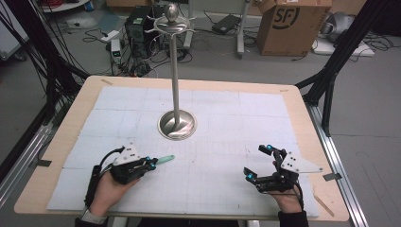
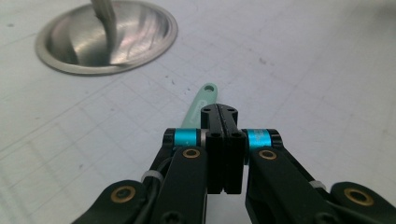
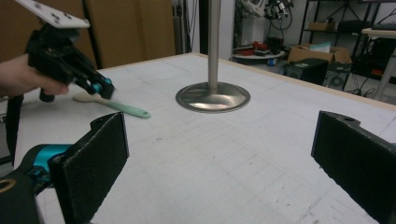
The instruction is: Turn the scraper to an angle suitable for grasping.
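left claw (image 1: 152,163): jaws pressed together on the spatula, near-left part of the bench (image 1: 227,94)
spatula (image 1: 165,159): mint-green, thin; I hold it partway along, handle end with its hole sticks out past my jaw tips
spatula height: looks just off the bench or skimming it, can't tell which
long axis: runs straight on from my left claw, pointing toward the stand's base, roughly level
stand (image 1: 175,71): metal pole on a round dish base (image 1: 177,125), hooks at the top; base is ahead of the spatula tip, apart, no contact
right claw (image 1: 257,163): jaws wide apart, nothing between them, near-right part of the bench
nearer hand: left, by far; right sits well apart from spatula
next move, my guess: lift spatula up to a top hook, hole end leading
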{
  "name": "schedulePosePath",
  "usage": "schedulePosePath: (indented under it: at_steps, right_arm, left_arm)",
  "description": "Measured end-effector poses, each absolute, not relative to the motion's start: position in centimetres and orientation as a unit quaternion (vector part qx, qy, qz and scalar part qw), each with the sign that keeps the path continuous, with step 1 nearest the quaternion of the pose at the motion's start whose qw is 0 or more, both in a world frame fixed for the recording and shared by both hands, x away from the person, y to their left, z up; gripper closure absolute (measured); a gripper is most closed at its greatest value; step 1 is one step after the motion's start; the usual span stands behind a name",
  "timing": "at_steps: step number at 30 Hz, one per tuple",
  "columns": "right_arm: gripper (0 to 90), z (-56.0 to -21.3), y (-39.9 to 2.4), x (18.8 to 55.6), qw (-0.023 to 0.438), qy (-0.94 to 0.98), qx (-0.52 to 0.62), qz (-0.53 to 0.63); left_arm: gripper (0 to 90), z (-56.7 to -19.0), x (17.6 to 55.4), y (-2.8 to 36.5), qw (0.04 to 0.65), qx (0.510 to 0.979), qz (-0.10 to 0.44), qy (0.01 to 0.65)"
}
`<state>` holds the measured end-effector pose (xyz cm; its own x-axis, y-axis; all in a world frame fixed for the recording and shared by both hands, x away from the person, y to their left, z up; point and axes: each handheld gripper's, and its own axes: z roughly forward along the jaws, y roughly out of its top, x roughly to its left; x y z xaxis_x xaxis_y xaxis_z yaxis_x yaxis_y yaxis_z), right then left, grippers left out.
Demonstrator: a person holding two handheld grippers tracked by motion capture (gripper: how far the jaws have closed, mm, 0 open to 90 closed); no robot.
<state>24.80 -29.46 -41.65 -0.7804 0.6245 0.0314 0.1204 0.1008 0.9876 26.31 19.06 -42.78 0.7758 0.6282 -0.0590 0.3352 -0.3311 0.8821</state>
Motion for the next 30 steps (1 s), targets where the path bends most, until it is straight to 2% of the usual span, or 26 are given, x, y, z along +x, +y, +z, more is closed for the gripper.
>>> schedulePosePath:
  at_steps: [2, 8, 12, 14, 17, 19, 22, 24, 27, 30]
  right_arm:
    - [2.6, -41.7, -29.5, 24.8, 0.205, 0.713, 0.263, 0.617]
    - [2.5, -41.7, -29.3, 24.7, 0.204, 0.714, 0.263, 0.616]
    - [2.5, -41.6, -29.1, 24.8, 0.203, 0.715, 0.263, 0.615]
    - [2.5, -41.6, -29.1, 24.8, 0.204, 0.715, 0.261, 0.616]
    - [2.6, -41.7, -29.2, 24.7, 0.205, 0.714, 0.264, 0.615]
    - [2.5, -41.7, -29.3, 24.6, 0.204, 0.714, 0.267, 0.615]
    - [2.6, -41.7, -29.3, 24.5, 0.206, 0.714, 0.266, 0.614]
    - [2.6, -41.6, -29.3, 24.4, 0.206, 0.714, 0.266, 0.614]
    - [2.6, -41.5, -29.3, 24.6, 0.208, 0.712, 0.266, 0.615]
    - [2.5, -41.6, -29.2, 24.8, 0.206, 0.715, 0.265, 0.613]
  left_arm:
    - [89.1, -42.3, 25.6, 20.3, 0.509, 0.793, 0.154, 0.296]
    - [57.7, -41.2, 24.1, 22.3, 0.538, 0.787, 0.164, 0.253]
    - [43.2, -40.7, 23.8, 23.2, 0.543, 0.786, 0.165, 0.244]
    - [33.2, -40.4, 23.9, 23.6, 0.54, 0.786, 0.163, 0.254]
    - [27.2, -40.1, 23.9, 24.1, 0.542, 0.787, 0.169, 0.243]
    - [19.6, -40.0, 23.7, 24.4, 0.542, 0.791, 0.172, 0.225]
    - [15.1, -39.9, 23.8, 24.7, 0.554, 0.794, 0.143, 0.205]
    - [8.1, -39.8, 23.9, 24.9, 0.556, 0.798, 0.126, 0.196]
    - [7.4, -39.6, 24.1, 25.3, 0.56, 0.799, 0.116, 0.187]
    - [8.0, -39.1, 24.4, 25.8, 0.555, 0.801, 0.08, 0.211]
